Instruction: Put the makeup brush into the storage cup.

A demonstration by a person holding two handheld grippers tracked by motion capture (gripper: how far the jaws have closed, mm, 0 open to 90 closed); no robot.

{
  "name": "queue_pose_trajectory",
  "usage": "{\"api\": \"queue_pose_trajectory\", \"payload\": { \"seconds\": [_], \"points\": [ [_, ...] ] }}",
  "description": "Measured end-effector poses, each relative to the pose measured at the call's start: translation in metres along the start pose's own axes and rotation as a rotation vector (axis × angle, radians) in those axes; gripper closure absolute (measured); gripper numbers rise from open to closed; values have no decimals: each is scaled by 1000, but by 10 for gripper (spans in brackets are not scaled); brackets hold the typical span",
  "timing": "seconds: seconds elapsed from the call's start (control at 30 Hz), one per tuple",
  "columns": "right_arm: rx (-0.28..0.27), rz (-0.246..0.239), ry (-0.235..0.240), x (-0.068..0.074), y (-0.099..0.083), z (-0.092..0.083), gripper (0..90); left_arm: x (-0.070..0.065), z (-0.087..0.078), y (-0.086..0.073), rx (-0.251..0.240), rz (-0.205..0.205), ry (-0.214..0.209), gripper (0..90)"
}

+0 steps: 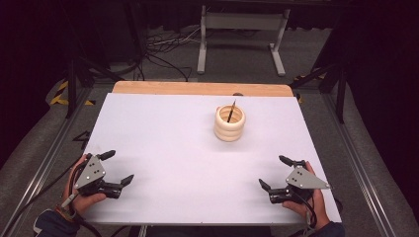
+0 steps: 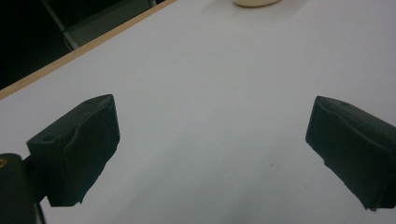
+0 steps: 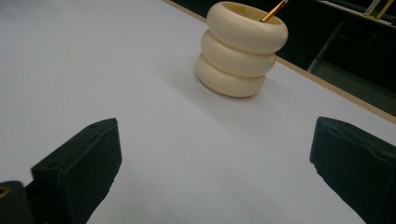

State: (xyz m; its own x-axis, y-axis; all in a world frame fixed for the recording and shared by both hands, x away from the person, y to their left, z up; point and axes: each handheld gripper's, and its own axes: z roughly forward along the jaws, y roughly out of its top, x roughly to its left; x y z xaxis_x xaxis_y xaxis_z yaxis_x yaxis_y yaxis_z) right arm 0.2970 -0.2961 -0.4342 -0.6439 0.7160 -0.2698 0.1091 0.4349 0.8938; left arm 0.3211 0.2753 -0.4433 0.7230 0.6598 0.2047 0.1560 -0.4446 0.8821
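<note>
Both pairs of black jaws stand wide apart with nothing between them but bare white surface. That holds for the left gripper (image 1: 117, 167), seen at the near left of the high view, and for the right gripper (image 1: 274, 172) at the near right.

Nearest to them, though well apart from both, stands the cream holder shaped like three stacked rounded rings (image 1: 229, 123). It sits upright on the far half of the white tabletop (image 1: 163, 133), somewhat right of the middle. A thin pencil with an orange-brown shaft and dark tip (image 1: 230, 111) leans inside it, its end rising above the rim.

In the right gripper view the cream holder (image 3: 241, 48) lies ahead, between the lines of the two jaws and closer to the far table edge, with the pencil (image 3: 274, 10) slanting out of its mouth. In the left gripper view a sliver of the holder's base (image 2: 256, 2) shows at the top edge, far ahead of the spread jaws.

Each gripper rests low at the near edge of the tabletop, held in a person's hand. Along the far side runs a light wooden edge strip (image 1: 197, 88). Beyond that stands a grey metal frame (image 1: 242, 37) on the floor among dark cables (image 1: 163, 52).
</note>
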Motion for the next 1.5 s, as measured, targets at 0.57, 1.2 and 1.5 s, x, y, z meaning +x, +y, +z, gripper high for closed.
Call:
{"api": "queue_pose_trajectory", "payload": {
  "seconds": [0.57, 1.2, 1.5],
  "points": [
    [-6, 6, -5, -2, 0, -2, 28, -5, -10, -13, 28, -37, -21, 41],
    [-1, 2, -3, 0, 1, -2, 28, -4, -12, -13, 12, -39, -20, 43],
    [6, 0, -2, 0, 0, 0, 28, -4, -12, -12, 8, -38, -21, 45]
  ]
}}
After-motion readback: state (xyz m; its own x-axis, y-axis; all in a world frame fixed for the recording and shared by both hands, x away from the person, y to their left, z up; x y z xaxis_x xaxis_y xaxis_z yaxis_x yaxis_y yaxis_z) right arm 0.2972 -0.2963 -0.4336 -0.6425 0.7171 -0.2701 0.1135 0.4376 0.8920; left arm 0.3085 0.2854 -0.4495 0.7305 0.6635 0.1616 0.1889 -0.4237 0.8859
